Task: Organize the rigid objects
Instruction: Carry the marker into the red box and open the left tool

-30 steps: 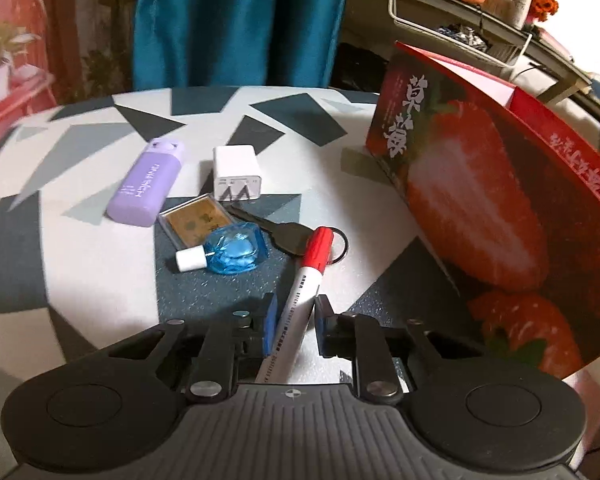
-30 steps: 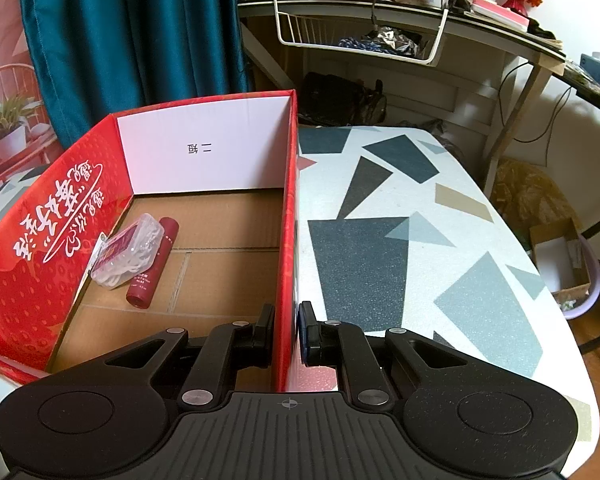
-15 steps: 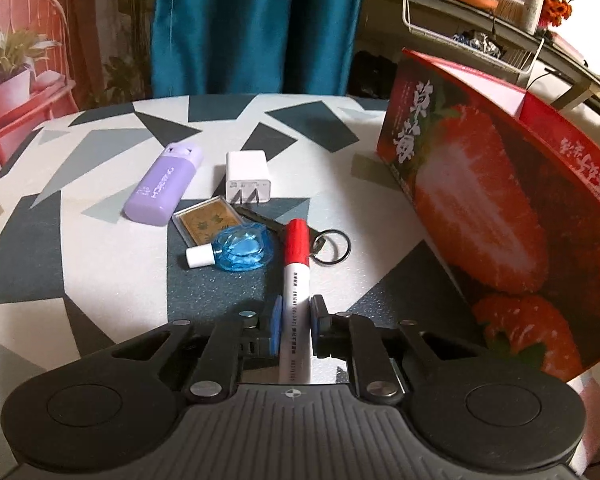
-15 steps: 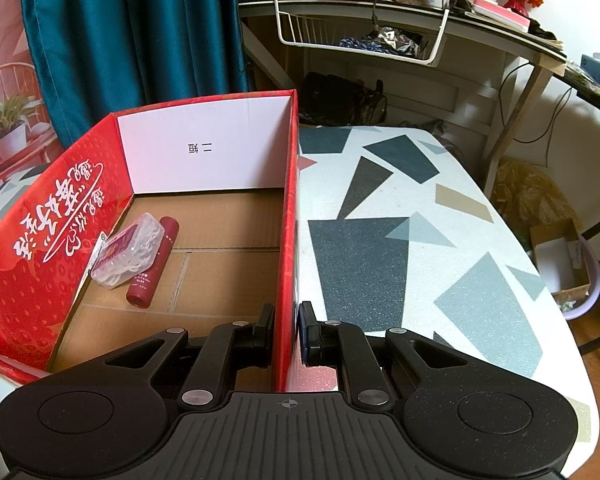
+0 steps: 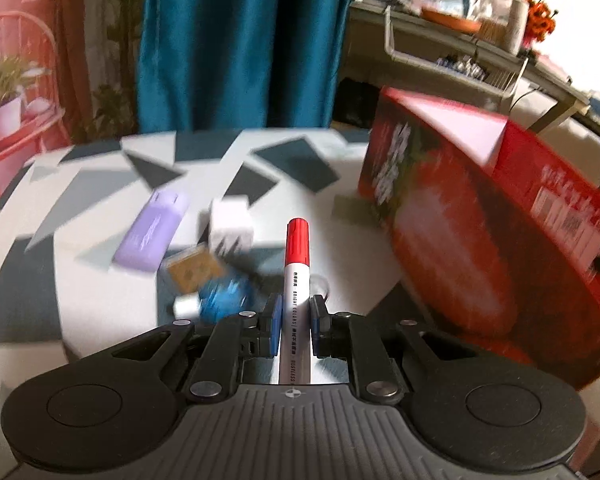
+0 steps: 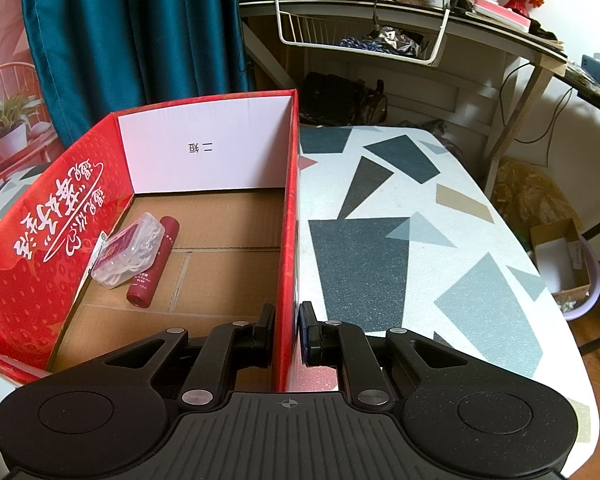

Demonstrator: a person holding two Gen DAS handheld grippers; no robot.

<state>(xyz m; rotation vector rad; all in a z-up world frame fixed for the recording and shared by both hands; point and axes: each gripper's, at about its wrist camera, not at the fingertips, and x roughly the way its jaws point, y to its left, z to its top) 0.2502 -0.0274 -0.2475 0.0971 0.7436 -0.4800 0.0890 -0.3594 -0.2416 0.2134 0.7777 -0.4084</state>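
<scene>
My left gripper (image 5: 295, 312) is shut on a white marker with a red cap (image 5: 297, 272) and holds it above the table, cap pointing forward. Below it lie a purple case (image 5: 152, 232), a white charger (image 5: 231, 222), a gold card case (image 5: 194, 270) and a blue bottle (image 5: 222, 300). The red strawberry box (image 5: 480, 240) stands to the right. My right gripper (image 6: 287, 330) is shut on the box's right wall (image 6: 290, 240). Inside the box lie a clear plastic case (image 6: 130, 250) and a dark red tube (image 6: 154, 268).
The patterned table (image 6: 400, 248) extends to the right of the box. A teal curtain (image 5: 240, 40) hangs behind. A desk with a wire basket (image 6: 360, 36) stands at the back right. A keyring shows faintly beside the marker.
My left gripper has closed on the marker, lifted it off the table and straightened it. The view is blurred by motion. My right gripper and the box have not moved.
</scene>
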